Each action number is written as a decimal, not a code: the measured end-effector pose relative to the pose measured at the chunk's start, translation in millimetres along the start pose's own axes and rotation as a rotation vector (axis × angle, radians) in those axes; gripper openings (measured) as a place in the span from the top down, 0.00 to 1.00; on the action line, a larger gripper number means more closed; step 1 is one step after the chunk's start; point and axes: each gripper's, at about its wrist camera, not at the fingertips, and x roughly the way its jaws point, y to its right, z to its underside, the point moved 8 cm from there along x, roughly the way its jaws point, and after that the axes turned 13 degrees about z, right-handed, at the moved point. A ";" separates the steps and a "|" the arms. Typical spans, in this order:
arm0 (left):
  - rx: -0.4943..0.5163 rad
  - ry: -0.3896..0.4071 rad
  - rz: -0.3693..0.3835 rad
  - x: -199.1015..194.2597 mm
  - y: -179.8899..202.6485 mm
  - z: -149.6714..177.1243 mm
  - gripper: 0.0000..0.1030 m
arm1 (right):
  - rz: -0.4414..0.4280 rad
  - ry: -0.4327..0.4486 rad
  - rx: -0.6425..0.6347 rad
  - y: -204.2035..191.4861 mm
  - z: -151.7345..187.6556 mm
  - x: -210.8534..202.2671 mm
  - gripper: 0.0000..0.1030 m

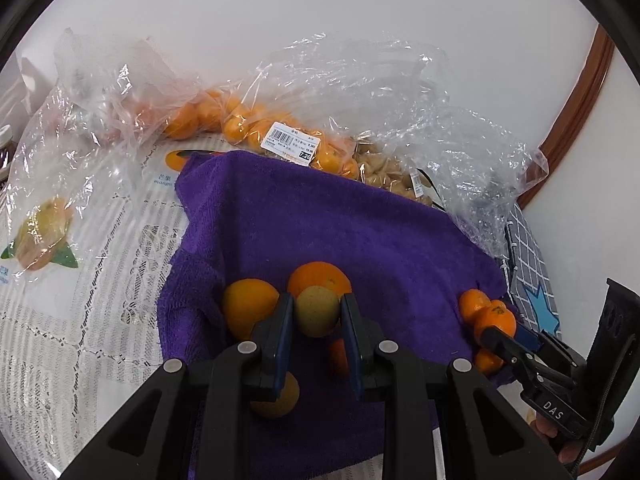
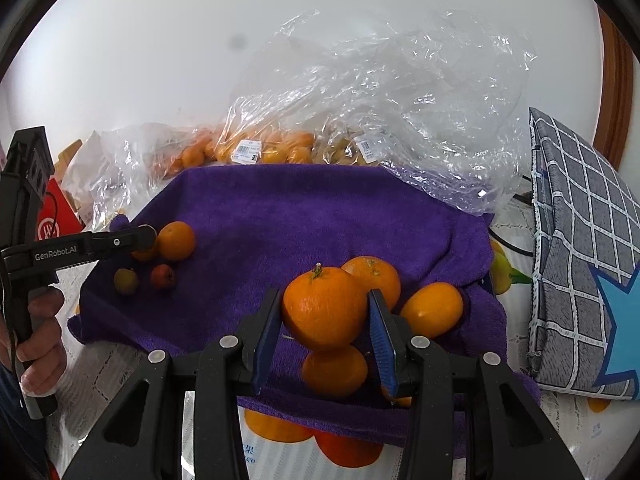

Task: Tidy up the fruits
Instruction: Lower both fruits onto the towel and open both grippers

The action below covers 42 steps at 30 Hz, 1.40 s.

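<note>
Gripping: left tool (image 1: pixel 316 312) greenish fruit (image 1: pixel 317 311); right tool (image 2: pixel 325 312) orange (image 2: pixel 324 308)

"DAS" is printed in white on the black right gripper (image 1: pixel 516 338), and "GenRobot.AI" runs along the black left gripper (image 2: pixel 146 240). The white barcode price sticker (image 1: pixel 291 143) on the clear plastic bag of oranges (image 1: pixel 240 120) shows "7.26"; its remaining print is too small to read.

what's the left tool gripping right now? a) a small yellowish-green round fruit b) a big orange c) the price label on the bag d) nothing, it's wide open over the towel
a: in the left wrist view the left tool is closed on a small yellowish-green fruit, with its blue pads pressed against both sides; the big oranges sit beside and behind it on the purple towel.
</note>
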 end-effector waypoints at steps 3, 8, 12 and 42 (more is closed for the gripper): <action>-0.004 0.005 0.003 -0.9 0.5 -0.9 0.78 | 0.002 0.001 0.001 0.2 2.4 -1.2 0.58; -0.014 0.016 0.023 -2.1 1.3 -1.9 0.78 | -0.004 0.031 0.030 3.5 1.4 -9.8 0.51; -0.012 0.030 0.028 -5.8 4.6 -3.6 0.75 | -0.017 0.041 0.061 8.2 -1.7 -13.9 0.49; 0.166 0.092 -0.194 -152.8 133.7 38.8 0.47 | 0.117 0.027 0.222 52.9 24.4 -212.9 0.16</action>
